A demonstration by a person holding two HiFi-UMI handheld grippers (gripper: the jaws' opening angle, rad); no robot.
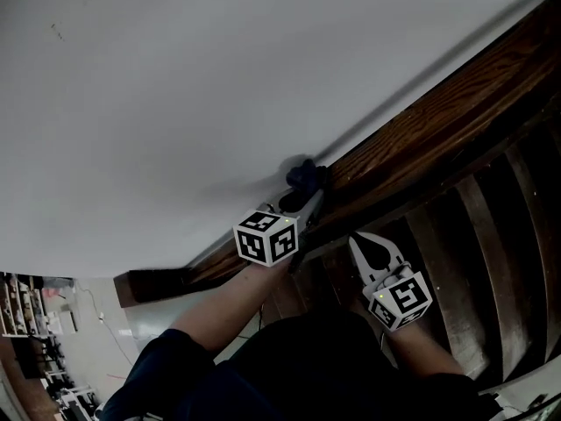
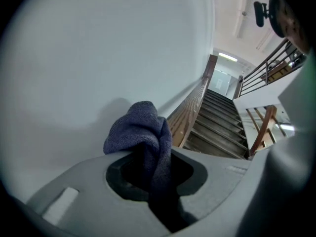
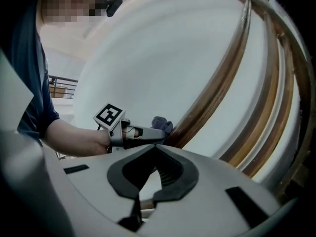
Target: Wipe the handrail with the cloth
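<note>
A dark blue cloth [image 1: 304, 175] rests against the top of the brown wooden handrail [image 1: 421, 130], which slants along the white wall. My left gripper [image 1: 307, 196] is shut on the cloth. In the left gripper view the cloth [image 2: 143, 132] bunches out above the closed jaws of that gripper [image 2: 154, 177], with the handrail [image 2: 192, 107] just beyond it. My right gripper [image 1: 358, 242] hangs below the rail, shut with nothing in it. The right gripper view shows its jaws [image 3: 148, 181] meeting, and past them the left gripper [image 3: 148, 132], the cloth [image 3: 162, 124] and the curving handrail [image 3: 217, 83].
Dark wooden stair treads [image 1: 491, 235] lie below the rail at the right. The white wall [image 1: 175, 86] fills the left and top. The left gripper view shows the stairs [image 2: 217, 122] rising to a landing beside a metal railing [image 2: 266, 68]. Shelves [image 1: 26, 305] stand far below at lower left.
</note>
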